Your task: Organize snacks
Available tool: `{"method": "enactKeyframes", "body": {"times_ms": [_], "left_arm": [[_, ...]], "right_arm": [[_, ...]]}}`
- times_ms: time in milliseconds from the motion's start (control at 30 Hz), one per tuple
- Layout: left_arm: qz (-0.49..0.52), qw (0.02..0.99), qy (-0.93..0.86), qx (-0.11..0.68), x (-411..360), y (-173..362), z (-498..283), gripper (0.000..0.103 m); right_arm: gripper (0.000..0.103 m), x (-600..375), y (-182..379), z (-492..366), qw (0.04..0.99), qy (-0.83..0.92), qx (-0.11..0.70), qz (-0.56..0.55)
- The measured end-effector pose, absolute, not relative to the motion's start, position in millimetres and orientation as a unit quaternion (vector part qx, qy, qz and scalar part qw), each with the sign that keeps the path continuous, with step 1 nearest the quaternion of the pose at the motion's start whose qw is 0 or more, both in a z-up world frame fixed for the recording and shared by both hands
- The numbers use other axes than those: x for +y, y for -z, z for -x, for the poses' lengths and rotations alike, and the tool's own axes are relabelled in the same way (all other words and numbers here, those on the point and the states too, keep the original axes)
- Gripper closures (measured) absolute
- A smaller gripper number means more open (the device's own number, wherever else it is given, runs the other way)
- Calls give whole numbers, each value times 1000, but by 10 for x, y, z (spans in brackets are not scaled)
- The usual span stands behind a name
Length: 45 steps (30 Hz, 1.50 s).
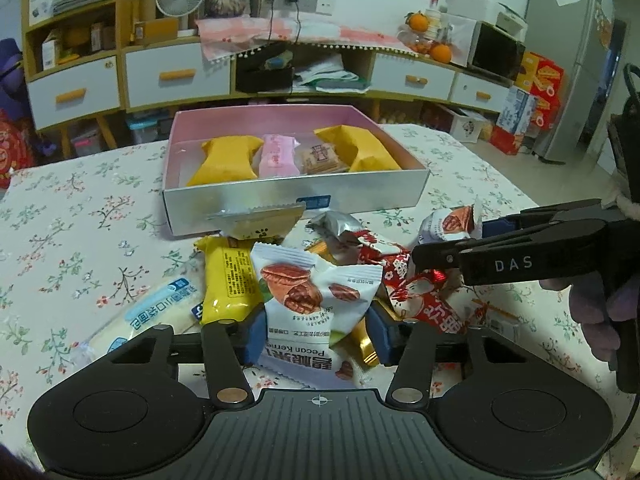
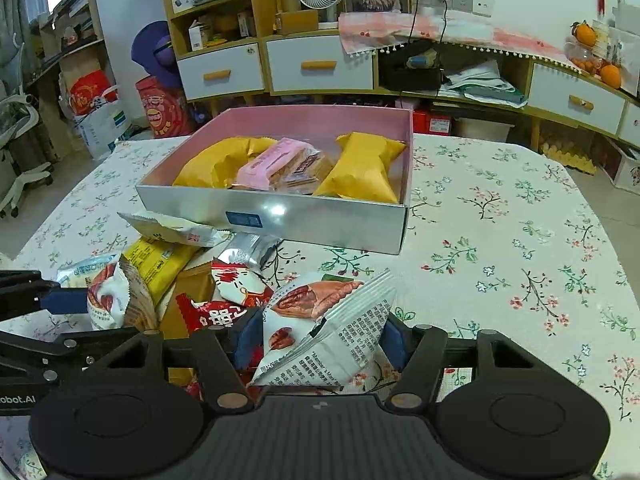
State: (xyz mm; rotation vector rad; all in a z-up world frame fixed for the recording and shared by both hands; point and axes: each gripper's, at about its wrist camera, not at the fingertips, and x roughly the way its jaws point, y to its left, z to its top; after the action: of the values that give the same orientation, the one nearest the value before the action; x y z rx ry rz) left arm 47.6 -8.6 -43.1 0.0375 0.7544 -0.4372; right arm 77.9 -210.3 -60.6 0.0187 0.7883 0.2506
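Note:
A pink-lined box [image 1: 296, 200] [image 2: 276, 212] stands on the flowered table and holds two yellow packets, a pink packet and a biscuit packet. A pile of loose snacks [image 1: 352, 248] [image 2: 192, 280] lies in front of it. My left gripper [image 1: 316, 336] is shut on a white pecan packet [image 1: 312, 296], just above the pile. My right gripper [image 2: 320, 340] is shut on another white pecan packet [image 2: 328, 320], to the right of the pile. In the left wrist view the right gripper [image 1: 476, 220] comes in from the right with its packet [image 1: 448, 224].
The pile holds a yellow bar [image 1: 228, 280], red packets [image 1: 424, 300], a silver packet [image 1: 336, 224] and a pale bread bag [image 1: 144, 316]. Bare flowered tablecloth [image 2: 520, 240] lies right of the box. Cabinets with drawers [image 1: 176, 76] stand behind the table.

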Motion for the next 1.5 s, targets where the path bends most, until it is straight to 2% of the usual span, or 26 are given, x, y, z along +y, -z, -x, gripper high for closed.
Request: {"method": "enactKeyframes", "body": {"times_ms": [233, 767, 1167, 1500], "left_arm": [[-12, 905, 213, 368, -83, 370, -473, 56], [47, 912, 205, 352, -165, -83, -679, 56], [122, 914, 143, 359, -96, -204, -1399, 56], [126, 914, 127, 364, -106, 42, -2269, 56]], "right_arm": [[81, -2063, 559, -773, 919, -123, 375, 7], [81, -2129, 91, -919, 938, -111, 325, -36], [80, -2157, 21, -1473, 939, -89, 315, -104], [80, -2258, 203, -1975, 932, -72, 315, -162]]}}
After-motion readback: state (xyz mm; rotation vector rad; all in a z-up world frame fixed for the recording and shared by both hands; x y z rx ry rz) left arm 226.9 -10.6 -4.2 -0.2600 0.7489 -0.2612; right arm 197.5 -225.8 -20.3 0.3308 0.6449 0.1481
